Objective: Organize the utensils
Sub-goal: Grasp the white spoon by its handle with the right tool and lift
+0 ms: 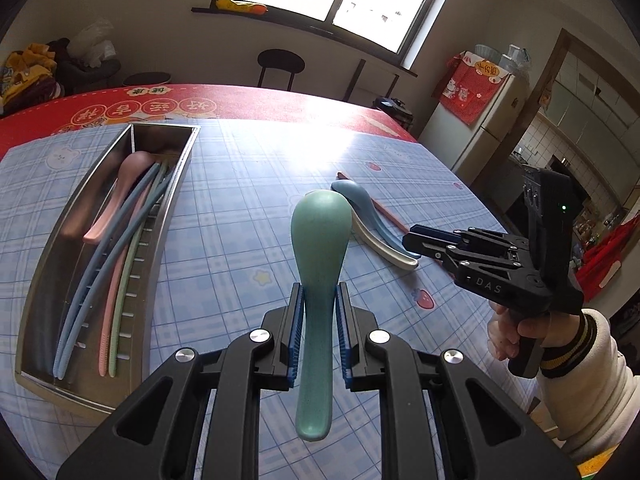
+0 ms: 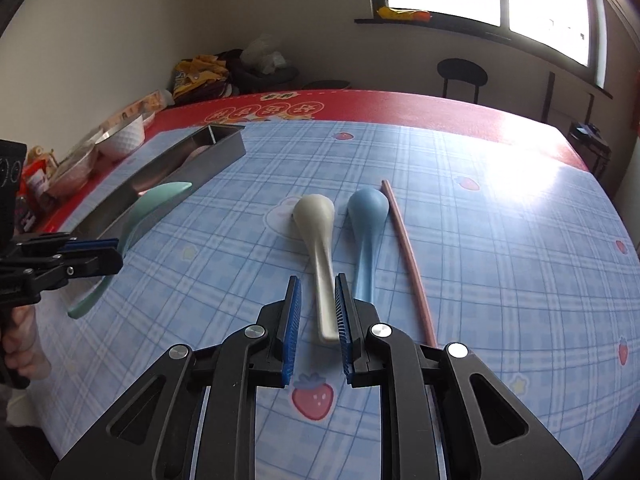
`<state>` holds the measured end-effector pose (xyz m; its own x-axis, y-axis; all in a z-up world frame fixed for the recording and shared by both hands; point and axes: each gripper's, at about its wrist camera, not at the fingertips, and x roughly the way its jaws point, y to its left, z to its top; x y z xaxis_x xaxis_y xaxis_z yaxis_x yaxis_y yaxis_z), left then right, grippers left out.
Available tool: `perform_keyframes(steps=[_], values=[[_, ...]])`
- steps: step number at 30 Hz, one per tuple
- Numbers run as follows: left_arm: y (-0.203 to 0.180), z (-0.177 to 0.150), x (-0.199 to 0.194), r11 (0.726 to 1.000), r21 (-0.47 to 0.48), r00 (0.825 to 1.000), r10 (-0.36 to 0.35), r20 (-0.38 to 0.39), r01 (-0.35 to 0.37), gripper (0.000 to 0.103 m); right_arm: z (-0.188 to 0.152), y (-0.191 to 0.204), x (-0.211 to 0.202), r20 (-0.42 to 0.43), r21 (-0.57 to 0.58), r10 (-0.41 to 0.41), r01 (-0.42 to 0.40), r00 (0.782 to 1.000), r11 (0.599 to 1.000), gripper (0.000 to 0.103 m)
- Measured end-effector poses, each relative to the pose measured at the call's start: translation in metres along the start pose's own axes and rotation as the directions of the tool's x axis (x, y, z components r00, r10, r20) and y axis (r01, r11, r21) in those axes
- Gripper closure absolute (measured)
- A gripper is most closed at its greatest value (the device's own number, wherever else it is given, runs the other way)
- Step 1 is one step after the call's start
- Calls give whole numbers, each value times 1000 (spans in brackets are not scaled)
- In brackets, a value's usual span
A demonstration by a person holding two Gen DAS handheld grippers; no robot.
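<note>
My left gripper (image 1: pixel 319 292) is shut on the handle of a green spoon (image 1: pixel 320 232) and holds it above the table, right of the steel tray (image 1: pixel 168 216). The tray holds a pink spoon (image 1: pixel 120 196) and several chopsticks. The green spoon (image 2: pixel 160 200) and left gripper (image 2: pixel 108 254) also show in the right wrist view. My right gripper (image 2: pixel 317 284) is open around the handle of a white spoon (image 2: pixel 320 232) lying on the table. A blue spoon (image 2: pixel 366 232) and a pink chopstick (image 2: pixel 408 256) lie just right of it.
The table has a blue checked cloth (image 2: pixel 500 280) over a red cover. Bowls and packets (image 2: pixel 116 140) stand at the far left edge beyond the tray (image 2: pixel 192 160). A stool (image 1: pixel 280 62) and a fridge (image 1: pixel 480 120) stand beyond the table.
</note>
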<state>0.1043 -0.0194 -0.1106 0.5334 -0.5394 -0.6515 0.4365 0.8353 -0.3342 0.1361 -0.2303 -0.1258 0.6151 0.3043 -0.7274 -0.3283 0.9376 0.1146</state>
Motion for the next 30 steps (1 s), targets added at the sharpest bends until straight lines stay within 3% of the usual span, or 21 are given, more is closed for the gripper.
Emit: perform_keyframes(steps=[4,12,22,30], values=[[5,0,-13,1000,-8,1000,3,27,-3,88,10,6,25,-59,-38,-29,27,998,999,85],[16,6,-30,1000,-19,998,5,67,-3,88,20,2,54,-133,-1,-52,53,990,999,80],[32,10,-38,999,-48,996,10,91,-6,88,29,7,63,-151,7,-67,69,986,998,84],[46,13,-47,997,-70,994,33,102,-26,88,27,8,42,-57,127,75,-67,996,990,84]])
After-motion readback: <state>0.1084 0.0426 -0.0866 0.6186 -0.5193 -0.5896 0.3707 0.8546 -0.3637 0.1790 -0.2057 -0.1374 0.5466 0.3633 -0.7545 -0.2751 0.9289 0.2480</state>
